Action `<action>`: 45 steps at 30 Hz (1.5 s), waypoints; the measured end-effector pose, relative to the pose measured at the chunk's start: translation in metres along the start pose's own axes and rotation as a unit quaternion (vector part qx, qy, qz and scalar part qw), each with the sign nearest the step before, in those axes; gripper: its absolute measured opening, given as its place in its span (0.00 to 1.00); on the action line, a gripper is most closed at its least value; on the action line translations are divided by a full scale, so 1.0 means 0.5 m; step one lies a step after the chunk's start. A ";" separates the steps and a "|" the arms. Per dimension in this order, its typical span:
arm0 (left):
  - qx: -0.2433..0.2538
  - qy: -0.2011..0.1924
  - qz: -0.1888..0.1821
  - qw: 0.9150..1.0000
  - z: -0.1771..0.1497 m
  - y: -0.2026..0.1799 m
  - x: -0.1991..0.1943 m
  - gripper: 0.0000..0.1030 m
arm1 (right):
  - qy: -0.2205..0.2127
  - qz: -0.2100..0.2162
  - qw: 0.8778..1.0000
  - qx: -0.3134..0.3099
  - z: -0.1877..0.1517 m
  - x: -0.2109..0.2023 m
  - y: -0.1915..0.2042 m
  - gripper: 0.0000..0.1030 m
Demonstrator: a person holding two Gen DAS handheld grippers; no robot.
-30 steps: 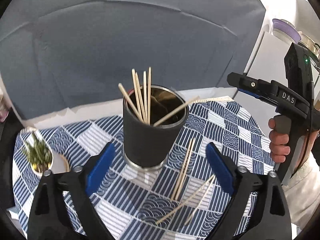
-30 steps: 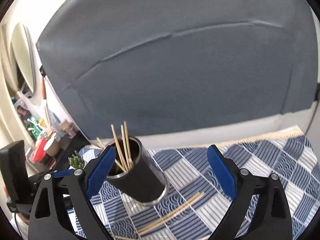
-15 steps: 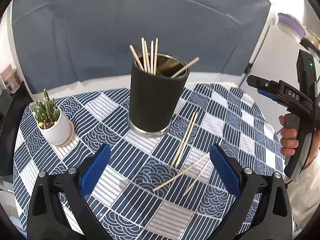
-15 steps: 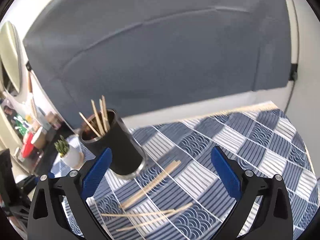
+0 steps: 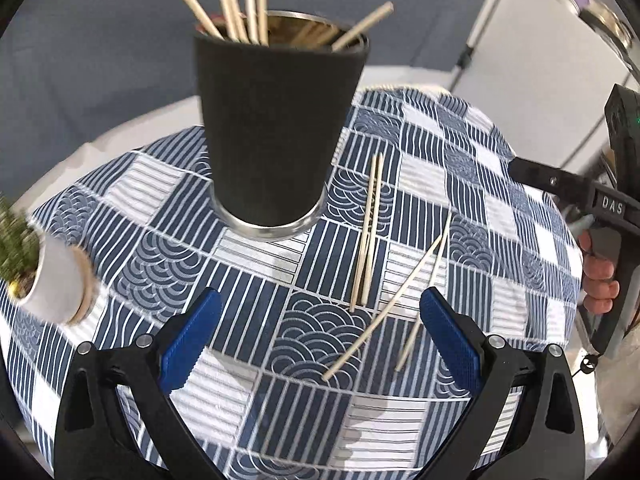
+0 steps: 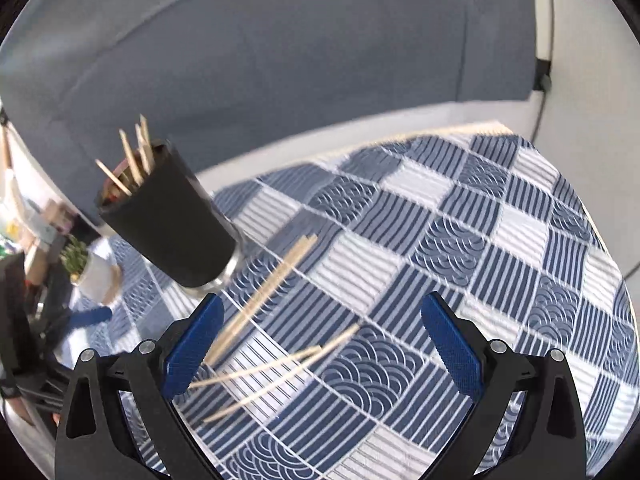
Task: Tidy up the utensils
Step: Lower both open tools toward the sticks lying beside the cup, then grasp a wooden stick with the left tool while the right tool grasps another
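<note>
Here, a small potted plant point(image 5: 48, 276) sits left of the black cup point(image 5: 276, 132) on the checked cloth point(image 5: 500, 216) covering the desk. Four loose chopsticks point(image 5: 368, 232) lie right of the cup: two side by side pointing away, two slanting. The left tool point(image 5: 318, 336) and right tool point(image 6: 320, 340) are both spread apart, holding nothing.
</note>
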State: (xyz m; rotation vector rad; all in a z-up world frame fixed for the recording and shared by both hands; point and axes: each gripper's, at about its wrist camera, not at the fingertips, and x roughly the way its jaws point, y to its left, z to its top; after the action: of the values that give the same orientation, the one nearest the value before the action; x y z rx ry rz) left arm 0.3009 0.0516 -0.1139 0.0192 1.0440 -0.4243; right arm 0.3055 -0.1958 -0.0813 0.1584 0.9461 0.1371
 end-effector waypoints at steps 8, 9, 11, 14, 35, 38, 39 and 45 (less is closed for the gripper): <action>0.037 0.034 -0.022 0.998 0.037 0.010 0.103 0.94 | 0.059 -0.071 0.995 0.047 -0.079 0.088 0.013 0.92; 0.041 0.038 -0.025 0.998 0.038 0.008 0.115 0.94 | 0.065 -0.077 0.993 0.053 -0.090 0.096 0.014 0.92; 0.045 0.043 -0.023 0.998 0.037 0.004 0.134 0.94 | 0.079 -0.088 0.991 0.058 -0.111 0.111 0.020 0.92; 0.046 0.049 -0.012 0.998 0.033 0.004 0.159 0.94 | 0.095 -0.103 0.988 0.065 -0.136 0.130 0.026 0.92; 0.075 0.051 0.069 0.994 0.062 -0.029 0.226 0.96 | 0.108 -0.160 0.977 0.092 -0.160 0.167 0.045 0.93; 0.068 0.052 0.072 0.994 0.066 -0.033 0.230 0.96 | 0.105 -0.161 0.977 0.092 -0.165 0.166 0.047 0.93; 0.067 0.053 0.073 0.994 0.066 -0.034 0.230 0.96 | 0.105 -0.160 0.977 0.091 -0.166 0.165 0.046 0.93; 0.063 0.064 0.077 0.993 0.072 -0.045 0.230 0.90 | 0.119 -0.158 0.976 0.091 -0.161 0.170 0.041 0.94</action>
State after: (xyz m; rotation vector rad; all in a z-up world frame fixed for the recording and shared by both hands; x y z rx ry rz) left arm 0.3725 -0.0148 -0.1883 0.2400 1.1323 -0.3514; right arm 0.2880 -0.1539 -0.1913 0.1608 1.2101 -0.2312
